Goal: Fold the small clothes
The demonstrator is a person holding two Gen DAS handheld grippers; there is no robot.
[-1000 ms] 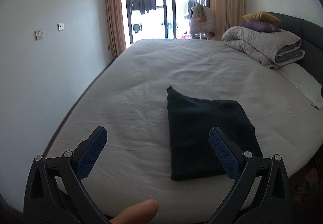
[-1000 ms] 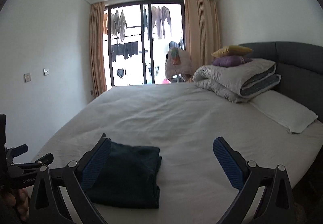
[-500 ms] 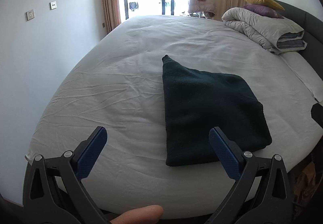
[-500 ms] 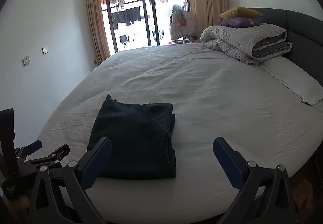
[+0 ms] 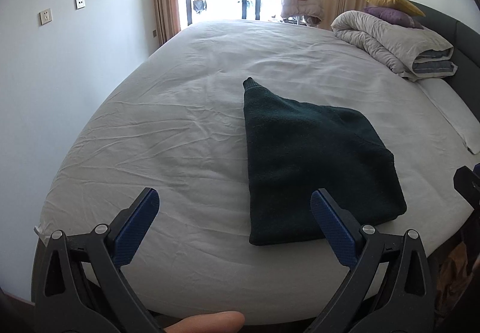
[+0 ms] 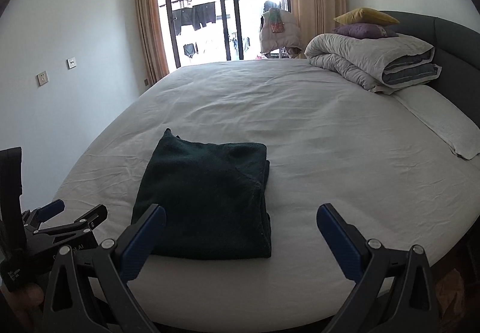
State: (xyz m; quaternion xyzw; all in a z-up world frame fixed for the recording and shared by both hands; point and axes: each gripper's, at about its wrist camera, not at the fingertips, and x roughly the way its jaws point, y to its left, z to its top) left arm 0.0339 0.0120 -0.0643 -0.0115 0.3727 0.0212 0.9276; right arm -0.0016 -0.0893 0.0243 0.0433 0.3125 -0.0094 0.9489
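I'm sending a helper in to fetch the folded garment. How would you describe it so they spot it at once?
Start at the big bed with the white sheet. Near its foot edge lies a dark green folded garment, flat and squarish. It is the only dark item on the sheet; the rolled grey duvet sits far off by the headboard.

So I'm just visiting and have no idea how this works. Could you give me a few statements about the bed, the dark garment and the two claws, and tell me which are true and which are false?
1. The dark green garment lies folded on the white bed sheet. True.
2. The left claw is shut on the garment. False: its jaws stand wide open and hold nothing.
3. The right claw is open and empty. True.
4. A rolled grey duvet sits near the headboard, with a purple cushion and a yellow cushion on top. True.
5. The garment rests on the white pillow. False: it lies on the sheet, well apart from the pillow.
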